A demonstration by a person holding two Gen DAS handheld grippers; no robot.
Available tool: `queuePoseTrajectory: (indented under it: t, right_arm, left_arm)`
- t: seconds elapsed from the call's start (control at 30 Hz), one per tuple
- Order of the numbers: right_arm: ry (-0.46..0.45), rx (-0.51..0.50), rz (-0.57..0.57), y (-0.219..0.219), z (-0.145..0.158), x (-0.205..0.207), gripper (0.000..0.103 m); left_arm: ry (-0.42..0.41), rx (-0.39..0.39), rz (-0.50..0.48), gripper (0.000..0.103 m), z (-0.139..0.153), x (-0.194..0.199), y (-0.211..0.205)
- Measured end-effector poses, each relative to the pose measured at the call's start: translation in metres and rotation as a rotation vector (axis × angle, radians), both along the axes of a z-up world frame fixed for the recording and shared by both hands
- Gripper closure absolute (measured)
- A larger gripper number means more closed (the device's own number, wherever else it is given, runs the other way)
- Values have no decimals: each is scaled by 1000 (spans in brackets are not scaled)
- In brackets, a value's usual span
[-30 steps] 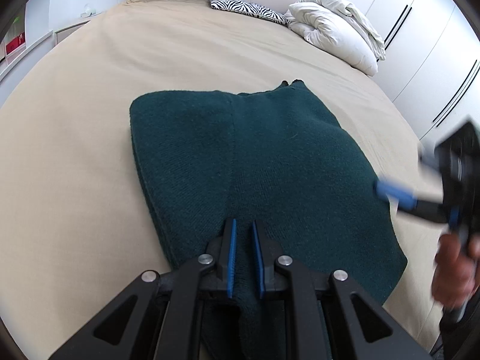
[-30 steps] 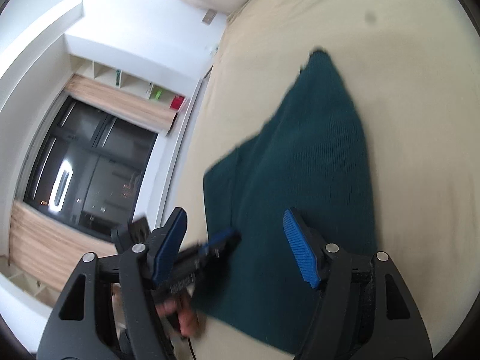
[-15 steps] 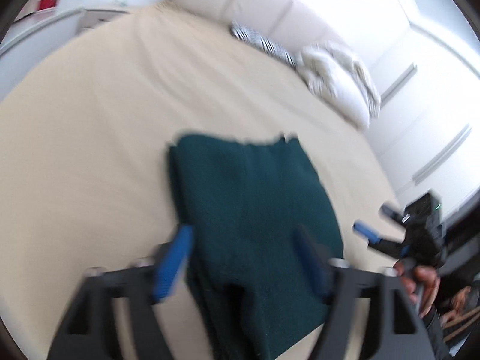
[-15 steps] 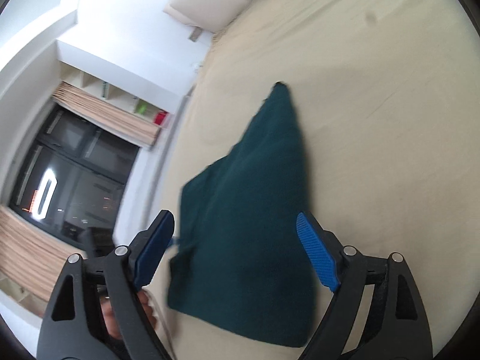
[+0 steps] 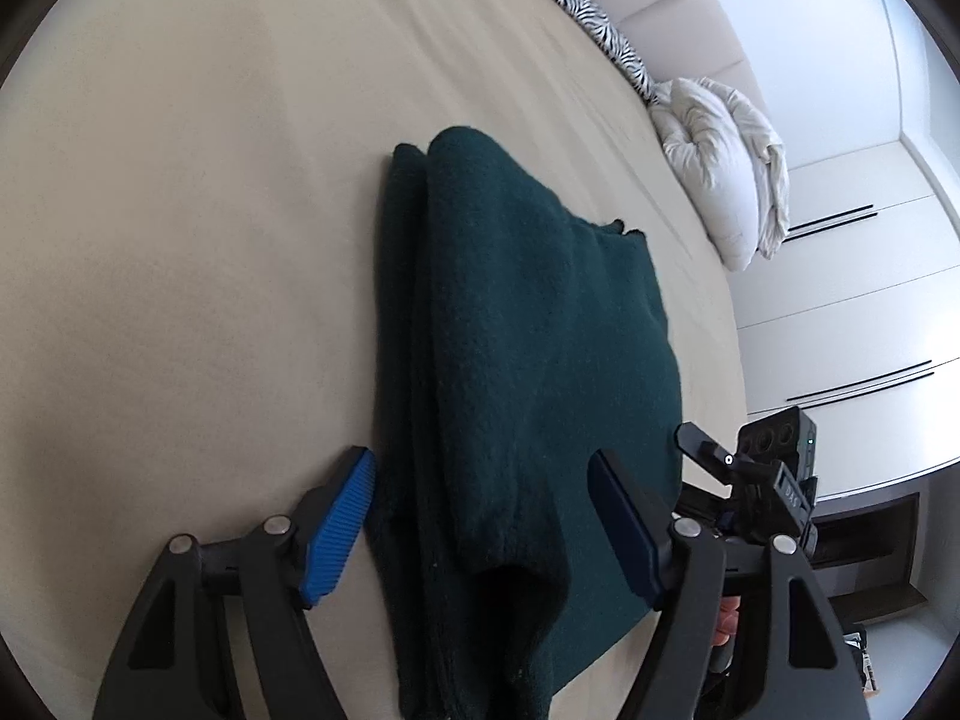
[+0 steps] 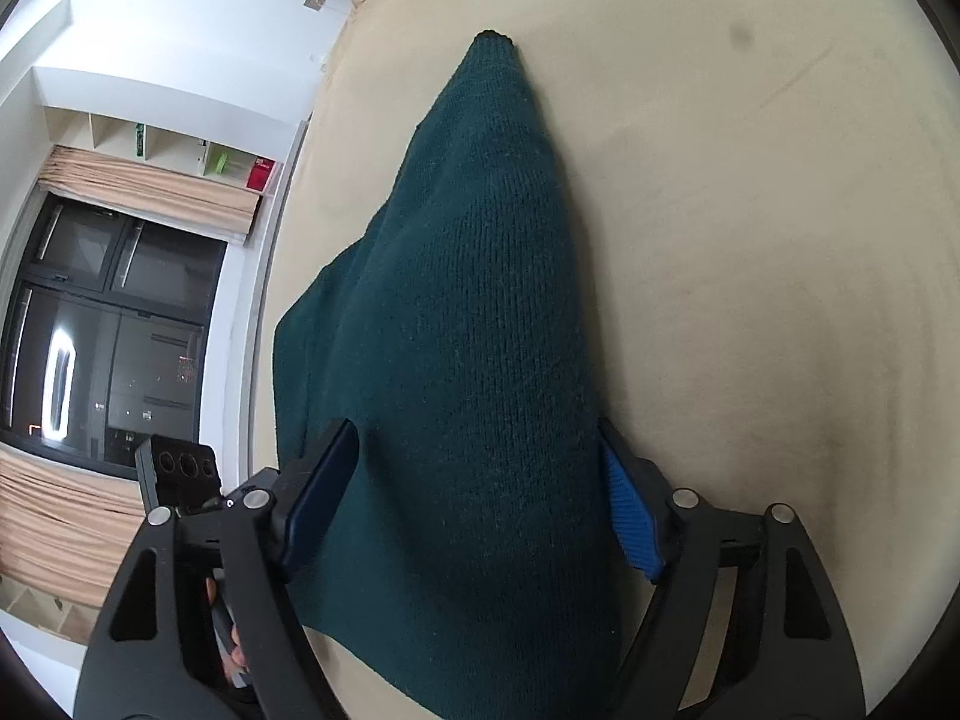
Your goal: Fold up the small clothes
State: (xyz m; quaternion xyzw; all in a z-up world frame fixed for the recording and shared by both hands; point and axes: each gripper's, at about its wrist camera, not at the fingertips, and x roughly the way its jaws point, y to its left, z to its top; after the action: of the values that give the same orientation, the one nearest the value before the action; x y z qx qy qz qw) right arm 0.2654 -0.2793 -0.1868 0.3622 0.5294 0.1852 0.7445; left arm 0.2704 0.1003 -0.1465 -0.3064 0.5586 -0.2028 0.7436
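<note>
A dark green knit garment (image 5: 528, 360) lies folded on the beige bed (image 5: 180, 240); it also shows in the right wrist view (image 6: 468, 360). My left gripper (image 5: 486, 534) is open, its blue pads either side of the garment's near left edge. My right gripper (image 6: 474, 510) is open, its pads astride the garment's near right edge. The right gripper's body shows at the right of the left wrist view (image 5: 774, 480). The left gripper's body shows at the lower left of the right wrist view (image 6: 180, 468).
A zebra-print pillow (image 5: 606, 42) and a white duvet (image 5: 726, 180) lie at the bed's head. White wardrobes (image 5: 852, 300) stand to the right. A dark window (image 6: 102, 348) and shelves (image 6: 180, 150) are beyond the bed's left side.
My left gripper opened, let go of the garment's edge and swung left and low. My right gripper moved in over the garment's right edge.
</note>
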Motion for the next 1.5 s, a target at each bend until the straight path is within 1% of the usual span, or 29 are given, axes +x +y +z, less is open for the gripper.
queuePoseTrajectory:
  t: [0.07,0.17,0.27,0.33,0.43,0.5,0.63,0.7,0.73,0.77,0.83,0.93,1.03,1.17,1.27,1.33,1.43,1.5]
  right_arm:
    - [4,-6,9,-1,3,-5,26]
    - [12,7,9,-1,3,-4,30]
    - [10,5,19,1,-1,1,34]
    - [5,0,26,1,-1,0,35]
    - [3,-3,31,3,-1,1,39]
    - [0,-8,31,5,0,1,40]
    - [-10,-27,31,4,2,3,44]
    - [-17,-42,29,6,4,-2,47]
    - [-24,-57,31,6,8,-3,51]
    - [-31,-72,36,8,9,-5,56]
    - [-57,-115,49,9,17,-10,61]
    - [-86,-170,55,16,36,-18,64]
    - [-116,-177,53,21,54,-33,65]
    - [-142,-126,75,23,78,-66,65]
    - [-160,-94,91,26,93,-99,65]
    - [-169,-71,96,26,100,-125,65]
    - [-168,-35,101,33,106,-164,65]
    - [-165,-24,108,35,107,-190,65]
  left_arm:
    - [13,-1,14,35,0,-1,3]
    - [13,-21,44,39,-3,-5,10]
    - [26,-12,45,39,-4,-7,11]
    - [47,-32,57,38,-5,-1,13]
    - [73,-84,94,38,-10,7,19]
    - [71,-64,93,38,-10,6,15]
    - [61,-14,58,39,-5,7,1]
    - [65,8,39,57,-4,11,-4]
    - [70,9,33,65,-7,11,-3]
    - [72,-1,28,68,-8,10,-3]
    - [62,-2,21,71,-6,7,-2]
    - [56,-3,27,74,1,3,-2]
    - [25,-6,1,74,20,-8,-2]
    - [-24,13,-50,75,52,-37,-1]
    - [-52,36,-80,75,68,-65,0]
    - [-67,55,-112,74,75,-92,-1]
    - [-79,80,-143,74,79,-124,-5]
    - [-92,110,-169,74,80,-150,-10]
